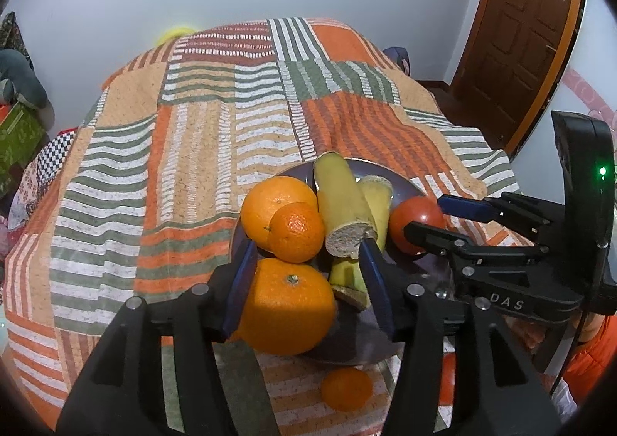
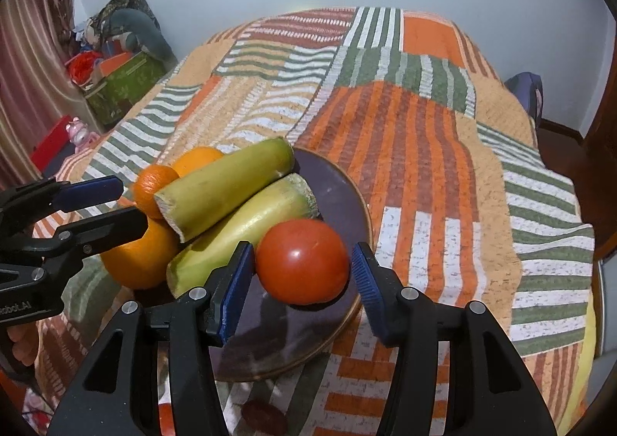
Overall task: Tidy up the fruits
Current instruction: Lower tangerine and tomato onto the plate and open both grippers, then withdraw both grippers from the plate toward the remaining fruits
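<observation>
Bed (image 1: 216,135), covered by a patchwork spread in orange, green and white stripes; carries all items below. Plate (image 2: 339,181), dark, round, near the bed's front edge; holds the heaped fruit. Left gripper (image 1: 308,281), jaws wide open, astride the nearest orange (image 1: 287,307) at the plate's front rim; left pad looks in contact with the peel, right pad not clearly so; no firm grip shown. Right gripper (image 2: 302,281), jaws wide open either side of the tomato (image 2: 302,266), a gap showing at the right pad; nothing held. Two cut yellow-green stalks (image 2: 231,189), lying across the plate's middle, one resting on the other. Second orange (image 1: 275,206), at the plate's far left. Tomato, red, on the plate's right side, beside the lower stalk. Mandarin (image 1: 297,231), resting against the second orange. Loose mandarin (image 1: 347,389), on the spread, just in front of the plate.
</observation>
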A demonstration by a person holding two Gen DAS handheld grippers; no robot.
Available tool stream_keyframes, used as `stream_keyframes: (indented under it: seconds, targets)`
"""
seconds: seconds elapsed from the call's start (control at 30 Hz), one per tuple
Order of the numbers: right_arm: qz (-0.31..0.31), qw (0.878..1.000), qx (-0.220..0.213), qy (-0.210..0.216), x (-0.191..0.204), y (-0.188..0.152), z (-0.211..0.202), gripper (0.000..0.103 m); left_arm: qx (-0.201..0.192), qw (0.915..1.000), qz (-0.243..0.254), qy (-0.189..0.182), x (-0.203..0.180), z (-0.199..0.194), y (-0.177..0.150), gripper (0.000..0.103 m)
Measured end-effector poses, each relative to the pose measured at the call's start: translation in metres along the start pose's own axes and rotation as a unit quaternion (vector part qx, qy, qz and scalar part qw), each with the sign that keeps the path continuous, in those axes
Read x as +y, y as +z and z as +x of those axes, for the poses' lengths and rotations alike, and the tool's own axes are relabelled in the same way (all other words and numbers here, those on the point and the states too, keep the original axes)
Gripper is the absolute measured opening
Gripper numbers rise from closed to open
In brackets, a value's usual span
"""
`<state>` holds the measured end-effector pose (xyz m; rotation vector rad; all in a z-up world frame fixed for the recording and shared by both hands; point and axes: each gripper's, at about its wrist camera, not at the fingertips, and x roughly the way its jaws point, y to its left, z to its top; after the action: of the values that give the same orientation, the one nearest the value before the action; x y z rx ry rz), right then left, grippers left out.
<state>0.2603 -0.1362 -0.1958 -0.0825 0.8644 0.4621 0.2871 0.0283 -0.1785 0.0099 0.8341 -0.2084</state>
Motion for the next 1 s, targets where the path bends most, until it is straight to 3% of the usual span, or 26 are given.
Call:
stream_keyframes:
  seconds: [0.57,1.0]
  targets:
    - [-0.031,0.998,-0.054,-0.003,0.023,-0.001,-0.078,0.051,-0.047,0.9985,0.005,0.028,-0.007,-0.082,-0.017,0.061]
    - [-0.034,0.999,-0.027,0.008,0.038,-0.041,-0.088,0.051,-0.031,0.999,-0.009,0.03,-0.01,-0.11,-0.052,0.065]
